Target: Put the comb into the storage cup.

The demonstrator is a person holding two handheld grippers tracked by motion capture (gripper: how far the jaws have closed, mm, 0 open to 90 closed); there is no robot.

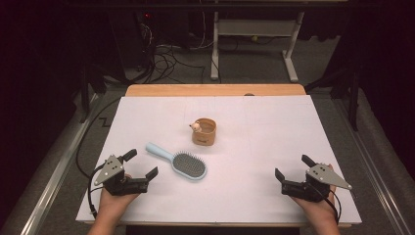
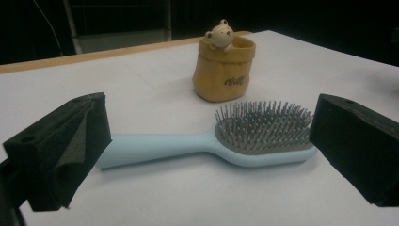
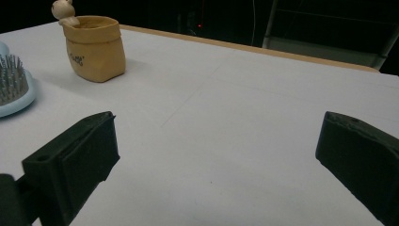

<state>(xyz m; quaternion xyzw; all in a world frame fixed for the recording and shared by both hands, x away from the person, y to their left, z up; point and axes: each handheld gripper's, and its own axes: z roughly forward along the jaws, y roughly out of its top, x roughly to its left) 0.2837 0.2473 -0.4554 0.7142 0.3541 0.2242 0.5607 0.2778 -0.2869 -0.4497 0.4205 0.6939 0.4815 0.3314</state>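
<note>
A light blue hairbrush (image 1: pixel 178 162) lies flat on the white table (image 1: pixel 264 127), bristles up, handle toward the far left. Behind it stands a small tan pot (image 1: pixel 204 131) with a little bear figure on its rim. My left gripper (image 1: pixel 142 164) rests at the near left, open, jaws wide apart. In the left gripper view the hairbrush (image 2: pixel 211 141) lies just ahead of the left gripper (image 2: pixel 211 155), with the pot (image 2: pixel 223 70) farther back. My right gripper (image 1: pixel 293 168) rests open at the near right. In the right gripper view the right gripper (image 3: pixel 216 169) holds nothing; the pot (image 3: pixel 95 48) stands far left.
A wooden table edge (image 1: pixel 215 90) runs along the far side of the white surface. Beyond it are a white desk frame (image 1: pixel 254 44) and loose cables (image 1: pixel 166 58) on the floor. The brush head (image 3: pixel 14 89) shows at the left edge of the right gripper view.
</note>
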